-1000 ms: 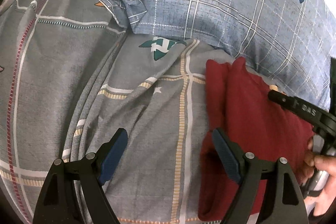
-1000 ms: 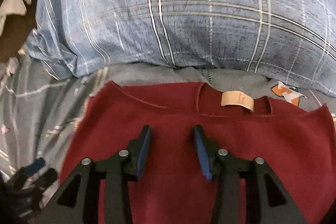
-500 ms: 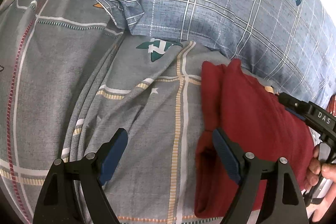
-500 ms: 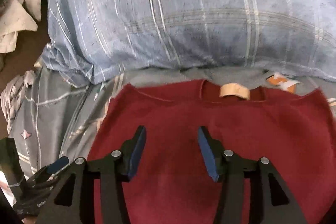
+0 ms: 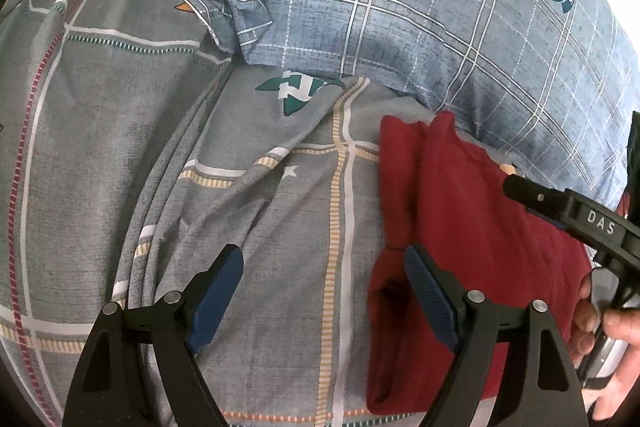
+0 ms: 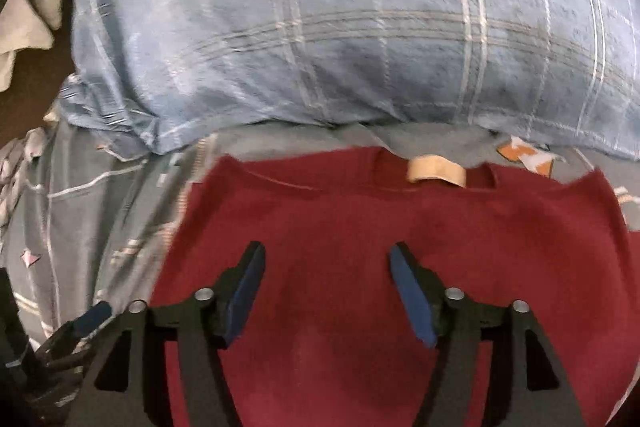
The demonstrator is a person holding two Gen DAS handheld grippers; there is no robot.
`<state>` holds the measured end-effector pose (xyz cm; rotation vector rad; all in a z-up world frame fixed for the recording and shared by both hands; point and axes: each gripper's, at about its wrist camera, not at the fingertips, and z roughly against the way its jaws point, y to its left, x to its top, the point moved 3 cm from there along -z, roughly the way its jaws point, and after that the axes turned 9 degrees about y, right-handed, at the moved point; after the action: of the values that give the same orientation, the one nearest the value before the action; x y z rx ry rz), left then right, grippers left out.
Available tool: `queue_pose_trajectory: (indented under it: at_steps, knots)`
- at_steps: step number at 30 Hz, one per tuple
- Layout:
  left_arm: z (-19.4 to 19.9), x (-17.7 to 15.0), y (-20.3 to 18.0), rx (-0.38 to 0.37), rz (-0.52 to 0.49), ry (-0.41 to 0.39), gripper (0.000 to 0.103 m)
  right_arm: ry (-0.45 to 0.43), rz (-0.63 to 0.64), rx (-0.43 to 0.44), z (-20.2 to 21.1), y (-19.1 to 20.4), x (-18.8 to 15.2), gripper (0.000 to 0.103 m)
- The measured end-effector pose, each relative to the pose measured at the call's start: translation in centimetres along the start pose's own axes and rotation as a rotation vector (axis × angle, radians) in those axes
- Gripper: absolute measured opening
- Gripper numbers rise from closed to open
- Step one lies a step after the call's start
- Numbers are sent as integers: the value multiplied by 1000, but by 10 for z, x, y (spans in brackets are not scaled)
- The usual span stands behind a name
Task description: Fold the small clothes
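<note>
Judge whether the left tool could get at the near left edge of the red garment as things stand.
Probably yes. The left tool hangs open just above the bedsheet, one finger already beside the red garment; nothing lies between. The right tool, open, hovers farther right.

The red garment (image 6: 360, 227) is a soft, matt knit cloth with a faintly fuzzy nap, and a smooth tan fabric label (image 6: 437, 174) sits at its neck. The grey bedsheet (image 5: 260, 207) is thin woven cloth, matt and creased. The blue checked pillow (image 5: 400, 7) has a grainy, matt weave. Both tongs, left (image 5: 324, 291) and right (image 6: 327, 283), are matt black plastic with textured blue rubbery pads (image 5: 430, 299) and shiny metal pins.
</note>
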<state>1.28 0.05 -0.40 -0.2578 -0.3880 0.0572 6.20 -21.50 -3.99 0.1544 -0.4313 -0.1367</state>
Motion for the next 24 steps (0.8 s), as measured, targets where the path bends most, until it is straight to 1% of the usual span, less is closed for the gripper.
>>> queue_pose_trajectory:
  at_steps: [2,5,10,12,14,17,24]
  knots:
    - [0,-1,0,2,-3,3,83,15,7,9,-5,5,-3,72]
    - [-1,-1,-1,-5,-1,5,83,10,23,-2,-9,11,-8,73]
    - [-4,-2,-3,-9,-8,25,83,9,39,69,-1,33,2,73]
    - [-6,-2,-3,1,-14,31,83,21,64,58,-3,47,8,73]
    - [-8,-1,-3,6,-15,33,83,57,94,52,-15,60,13,73]
    - [-12,1,-3,7,-8,44,83,111,101,44,-31,72,15,73]
    - [-14,2,-5,1,-16,46,83,129,110,39,-42,75,8,75]
